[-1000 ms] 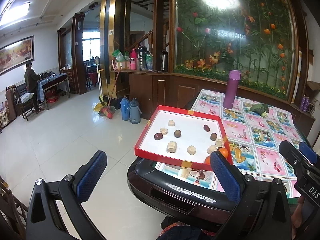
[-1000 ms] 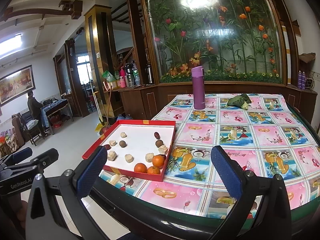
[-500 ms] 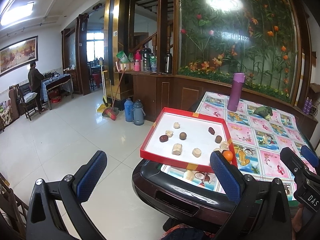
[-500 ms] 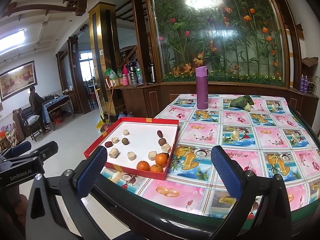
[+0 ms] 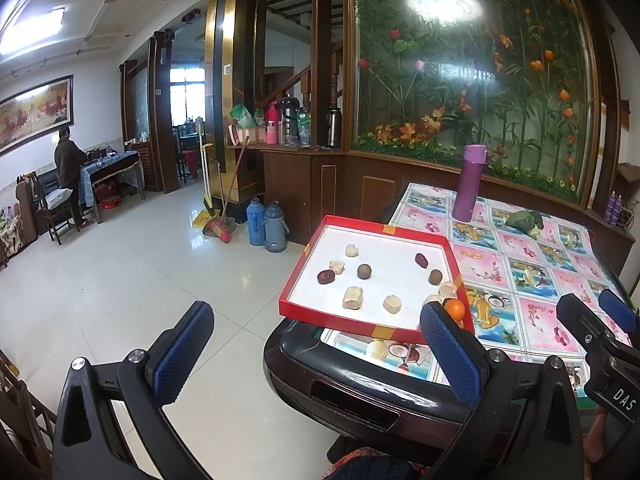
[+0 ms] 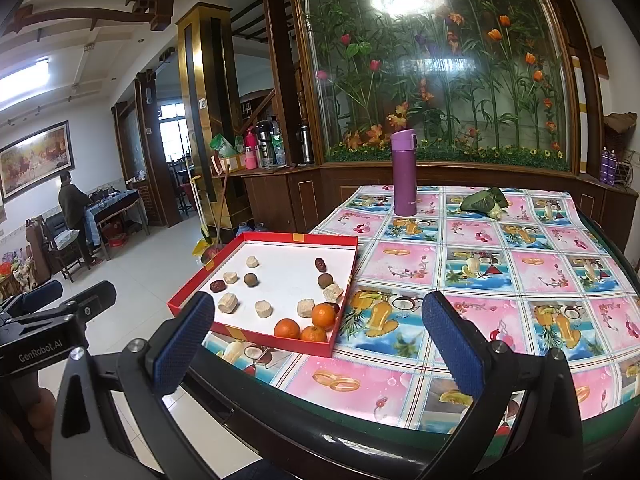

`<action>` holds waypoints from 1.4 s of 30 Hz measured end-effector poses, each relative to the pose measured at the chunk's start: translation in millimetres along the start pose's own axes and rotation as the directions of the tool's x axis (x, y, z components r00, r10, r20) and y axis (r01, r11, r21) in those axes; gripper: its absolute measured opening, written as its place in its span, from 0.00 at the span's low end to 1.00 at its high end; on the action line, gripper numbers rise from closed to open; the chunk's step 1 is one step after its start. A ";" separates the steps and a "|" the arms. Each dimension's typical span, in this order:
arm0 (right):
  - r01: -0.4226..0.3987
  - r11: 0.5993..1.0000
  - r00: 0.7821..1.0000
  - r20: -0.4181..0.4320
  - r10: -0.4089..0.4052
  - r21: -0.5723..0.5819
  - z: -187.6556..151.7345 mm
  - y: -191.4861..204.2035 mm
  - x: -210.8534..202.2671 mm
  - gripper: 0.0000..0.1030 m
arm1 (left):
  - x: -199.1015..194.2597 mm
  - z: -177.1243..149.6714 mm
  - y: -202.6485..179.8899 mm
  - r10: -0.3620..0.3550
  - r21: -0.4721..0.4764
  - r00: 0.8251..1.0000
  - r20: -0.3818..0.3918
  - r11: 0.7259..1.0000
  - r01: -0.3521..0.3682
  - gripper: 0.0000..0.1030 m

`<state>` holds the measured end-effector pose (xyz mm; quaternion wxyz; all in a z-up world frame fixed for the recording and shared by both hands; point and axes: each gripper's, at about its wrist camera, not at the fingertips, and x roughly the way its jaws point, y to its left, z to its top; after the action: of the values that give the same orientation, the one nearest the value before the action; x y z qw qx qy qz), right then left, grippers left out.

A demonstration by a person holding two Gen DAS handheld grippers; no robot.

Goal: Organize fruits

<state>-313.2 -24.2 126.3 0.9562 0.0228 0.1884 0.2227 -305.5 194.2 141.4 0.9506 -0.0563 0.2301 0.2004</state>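
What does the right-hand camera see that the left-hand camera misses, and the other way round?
Only the right wrist view shows all three oranges in the red tray's near corner. Only the left wrist view shows the two blue flasks on the floor in full; one orange peeks past its finger. Both show the tray, the purple bottle, the leafy vegetable, and open, empty grippers.

— What colours do we have on the table [image 6: 460, 420]?

— We see a dark, glossy rim and a cloth of pink and blue squares printed with fruit and gold rings.

— And the tray [image 6: 256, 336]?

— Red walls with orange-yellow tape patches, a white floor. In it we count three orange tangerines [image 6: 312, 322], pale beige pieces [image 6: 228, 303], and dark reddish-brown and brown round fruits [image 6: 251, 279].

— Toward the far edge?

— We see a purple flask [image 6: 404, 172] and a green leafy bundle [image 6: 484, 202]. Our gripper pads [image 6: 450, 344] are blue with a fine dotted texture, on black frames.
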 end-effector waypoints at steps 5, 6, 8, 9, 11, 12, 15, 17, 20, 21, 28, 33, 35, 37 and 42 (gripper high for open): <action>0.001 1.000 1.000 0.000 -0.001 -0.002 -0.3 0.7 -0.5 1.00 | 0.7 0.1 0.6 0.001 -0.001 1.000 -0.003 1.000 -0.001 1.00; 0.000 1.000 1.000 0.000 0.000 0.001 0.2 0.2 -0.2 1.00 | 1.1 0.1 0.7 0.001 -0.001 1.000 -0.004 1.000 -0.001 1.00; 0.000 1.000 1.000 -0.003 0.000 0.001 -0.3 1.0 -0.2 1.00 | 0.9 -0.2 0.9 0.002 0.000 1.000 -0.004 1.000 -0.002 1.00; -0.001 1.000 1.000 -0.005 0.001 0.000 -0.7 0.6 0.2 1.00 | 1.5 -0.8 1.2 0.002 0.000 1.000 -0.006 1.000 -0.002 1.00; -0.002 1.000 1.000 -0.007 0.002 0.001 -3.0 1.7 0.1 1.00 | 3.0 -2.6 1.3 0.000 0.003 1.000 -0.011 1.000 0.000 1.00; -0.002 1.000 1.000 -0.006 0.002 0.001 -2.0 1.0 0.6 1.00 | 3.7 -2.7 1.3 -0.001 0.004 1.000 -0.013 1.000 0.001 1.00; -0.001 1.000 1.000 -0.006 0.001 0.000 -1.7 0.9 0.7 1.00 | 6.2 -5.7 0.2 0.000 0.009 1.000 -0.018 1.000 0.000 1.00; -0.002 1.000 1.000 -0.007 0.002 0.003 -3.0 2.3 0.3 1.00 | 8.6 -6.3 -0.2 -0.003 0.013 1.000 -0.021 1.000 0.003 1.00; -0.008 1.000 1.000 -0.013 0.008 0.003 -3.9 0.8 4.7 1.00 | 16.7 -7.7 -1.0 -0.018 0.020 0.999 -0.041 1.000 0.019 1.00; -0.009 1.000 1.000 -0.016 0.009 0.004 -4.1 0.7 7.0 1.00 | 19.0 -9.0 -0.6 -0.016 0.021 0.999 -0.044 1.000 0.017 1.00; -0.017 0.999 0.999 -0.036 0.018 0.028 3.3 -2.7 28.0 1.00 | 44.1 -12.4 8.4 0.021 0.012 0.996 -0.092 1.000 -0.020 1.00; -0.023 0.999 0.998 -0.054 0.024 0.023 11.3 -3.8 43.0 1.00 | 63.7 -19.5 21.1 0.064 0.002 0.987 -0.150 0.998 -0.065 1.00; -0.028 1.000 0.998 -0.062 0.028 0.005 13.8 -1.4 50.9 1.00 | 71.7 -20.3 25.9 0.091 -0.004 0.981 -0.172 0.996 -0.093 1.00; -0.035 0.999 0.997 -0.063 0.034 -0.016 18.6 0.4 59.2 1.00 | 77.8 -18.6 28.6 0.115 -0.003 0.977 -0.181 0.993 -0.117 1.00; -0.053 0.996 0.997 -0.060 0.049 -0.069 25.1 2.1 79.0 1.00 | 92.1 -11.6 24.1 0.172 0.020 0.967 -0.186 0.985 -0.172 1.00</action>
<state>-239.2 13.1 122.2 0.9445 -0.0127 0.2077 0.2542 -245.2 246.6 88.4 0.9039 -0.0529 0.3228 0.2755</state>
